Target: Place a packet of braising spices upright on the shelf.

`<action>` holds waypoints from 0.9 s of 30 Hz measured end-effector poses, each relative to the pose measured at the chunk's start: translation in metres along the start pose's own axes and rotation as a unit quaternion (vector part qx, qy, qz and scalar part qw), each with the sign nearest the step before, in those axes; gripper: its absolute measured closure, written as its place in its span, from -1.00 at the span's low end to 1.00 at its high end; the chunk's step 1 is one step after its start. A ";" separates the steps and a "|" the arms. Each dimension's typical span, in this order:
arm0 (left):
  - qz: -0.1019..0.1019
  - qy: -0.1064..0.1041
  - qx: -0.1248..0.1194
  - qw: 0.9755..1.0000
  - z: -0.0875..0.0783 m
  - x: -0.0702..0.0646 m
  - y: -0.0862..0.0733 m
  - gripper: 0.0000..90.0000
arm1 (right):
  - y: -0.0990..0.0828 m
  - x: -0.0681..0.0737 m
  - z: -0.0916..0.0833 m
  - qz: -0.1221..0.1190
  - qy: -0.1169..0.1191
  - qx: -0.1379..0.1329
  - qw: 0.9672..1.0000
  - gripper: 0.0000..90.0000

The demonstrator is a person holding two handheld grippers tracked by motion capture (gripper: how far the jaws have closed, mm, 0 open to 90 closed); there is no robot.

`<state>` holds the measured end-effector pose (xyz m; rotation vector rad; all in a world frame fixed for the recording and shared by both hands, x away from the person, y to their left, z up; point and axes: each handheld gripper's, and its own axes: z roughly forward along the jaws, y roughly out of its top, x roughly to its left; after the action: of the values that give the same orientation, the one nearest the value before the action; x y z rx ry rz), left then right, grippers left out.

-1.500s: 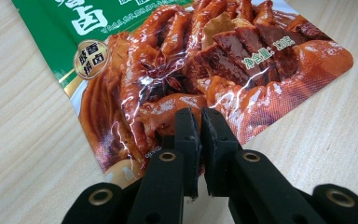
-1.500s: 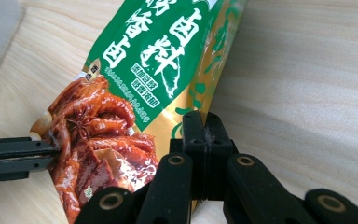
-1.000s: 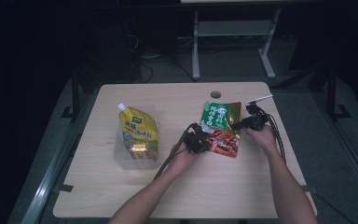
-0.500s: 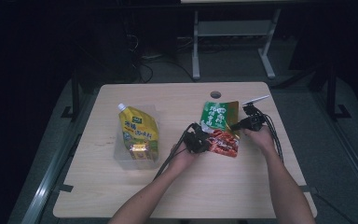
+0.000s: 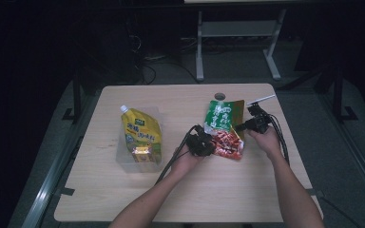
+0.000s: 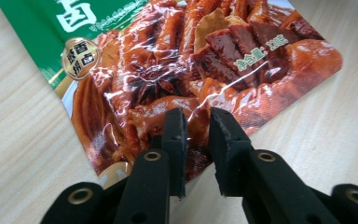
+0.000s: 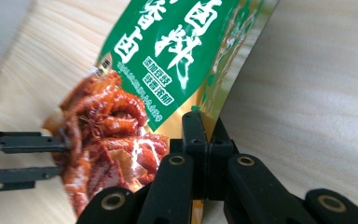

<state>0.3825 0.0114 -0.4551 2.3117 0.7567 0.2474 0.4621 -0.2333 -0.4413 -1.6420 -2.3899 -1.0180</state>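
A snack packet (image 5: 224, 130), green on top and red with a food picture below, lies right of the table's middle. My left gripper (image 5: 208, 144) is at its lower left edge. In the left gripper view the packet (image 6: 191, 70) has its corner in the gap of my left gripper (image 6: 196, 116), whose jaws have just been opening and do not press on it. My right gripper (image 5: 241, 127) is at the packet's right side. In the right gripper view my right gripper (image 7: 204, 123) is shut on the gold edge of the packet (image 7: 168, 56), having just closed further. The left gripper (image 7: 60, 158) shows at the far side.
A yellow spout pouch (image 5: 141, 137) stands in a clear container at the left of the wooden table (image 5: 123, 199). A round cable hole (image 5: 219, 96) sits near the far edge. A metal frame (image 5: 237, 33) stands on the floor beyond the table.
The right gripper has edged slightly at the packet's right side. The packet and the left hand keep their places.
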 end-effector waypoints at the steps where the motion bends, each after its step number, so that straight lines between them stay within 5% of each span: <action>1: 0.002 0.000 -0.001 1.000 -0.002 0.000 0.000 0.62 | 0.001 0.003 -0.004 -0.006 0.000 -0.006 1.000 1.00; 17: 0.024 -0.016 -0.030 0.999 -0.038 -0.018 -0.017 0.27 | -0.001 0.058 -0.049 -0.083 0.004 -0.079 0.993 1.00; 27: 0.049 -0.023 -0.046 0.997 -0.051 -0.034 -0.030 0.12 | 0.000 0.101 -0.065 -0.148 -0.007 -0.101 0.984 1.00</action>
<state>0.3229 0.0380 -0.4355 2.2627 0.5979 0.2651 0.3999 -0.1875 -0.3499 -1.3736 -2.6736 -1.3388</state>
